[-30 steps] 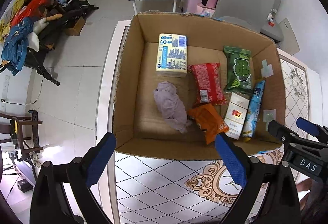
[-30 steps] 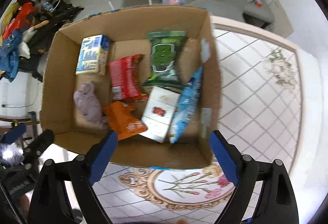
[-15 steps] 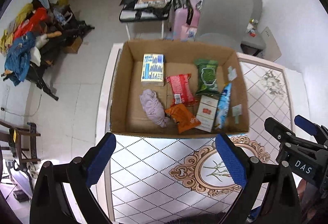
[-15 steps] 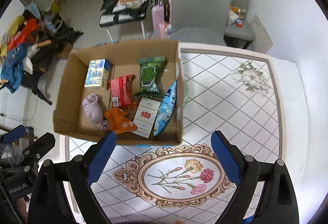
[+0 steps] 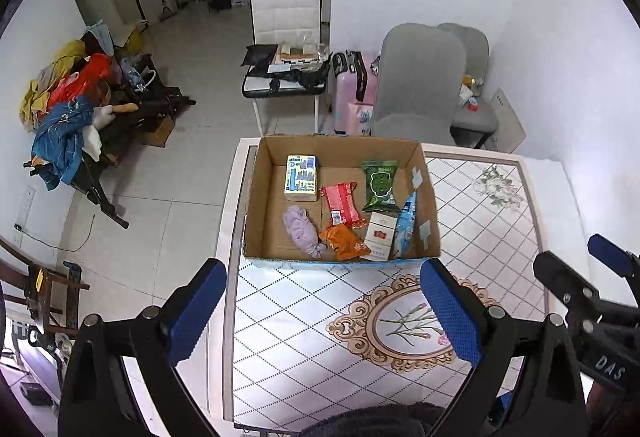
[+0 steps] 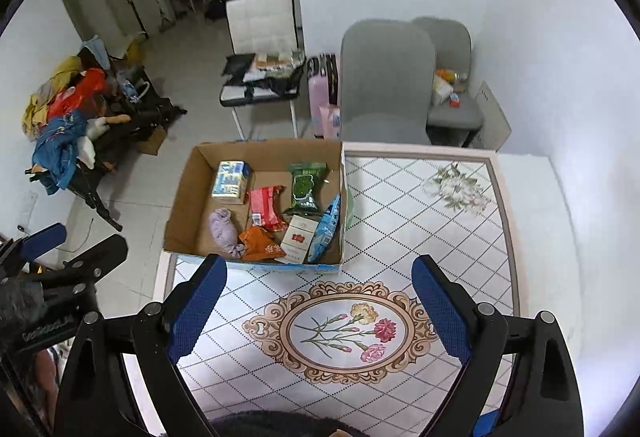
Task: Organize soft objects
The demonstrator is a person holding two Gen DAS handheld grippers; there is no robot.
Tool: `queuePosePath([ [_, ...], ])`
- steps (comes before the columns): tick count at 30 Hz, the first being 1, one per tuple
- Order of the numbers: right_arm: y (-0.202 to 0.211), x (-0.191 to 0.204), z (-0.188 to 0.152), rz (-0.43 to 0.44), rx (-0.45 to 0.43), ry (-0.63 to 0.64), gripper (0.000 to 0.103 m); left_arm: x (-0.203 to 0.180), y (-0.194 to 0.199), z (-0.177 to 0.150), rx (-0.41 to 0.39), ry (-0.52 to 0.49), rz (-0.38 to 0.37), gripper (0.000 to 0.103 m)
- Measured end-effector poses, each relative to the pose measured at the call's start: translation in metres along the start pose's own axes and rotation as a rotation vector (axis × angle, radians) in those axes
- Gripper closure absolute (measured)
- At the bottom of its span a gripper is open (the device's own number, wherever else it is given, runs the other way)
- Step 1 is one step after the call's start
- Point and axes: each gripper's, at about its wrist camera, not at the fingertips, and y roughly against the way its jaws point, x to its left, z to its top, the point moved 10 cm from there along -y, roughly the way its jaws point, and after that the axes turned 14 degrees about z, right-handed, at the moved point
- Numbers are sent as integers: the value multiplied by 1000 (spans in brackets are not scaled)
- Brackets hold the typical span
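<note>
Both the left hand-held gripper [image 5: 322, 311] and the right hand-held gripper [image 6: 318, 307] hang spread wide and empty above the patterned surface [image 6: 400, 237]. The cardboard box [image 5: 256, 205] sits at its far left corner, holding a lilac cloth bundle [image 5: 301, 231], orange packet [image 5: 344, 242], red packet [image 5: 343, 204], green wipes pack [image 5: 380, 184] and yellow-blue tissue pack [image 5: 301, 177].

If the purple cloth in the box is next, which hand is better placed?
Left, probably. The cloth lies nearer the box's left wall, on the left tool's side; both tools are open and back from the box.
</note>
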Motion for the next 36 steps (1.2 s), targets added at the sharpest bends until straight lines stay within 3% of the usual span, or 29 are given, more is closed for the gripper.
queuePosePath([
  [14,79,12,-8,2,-95,22,7,15,64,-9,-88,31,13,4],
  [19,84,9,-1,-35,-126,22,7,18,72,-6,-117,52,25,4],
  [36,87,8,7,-59,-140,28,7,17,67,-8,-111,61,32,4],
])
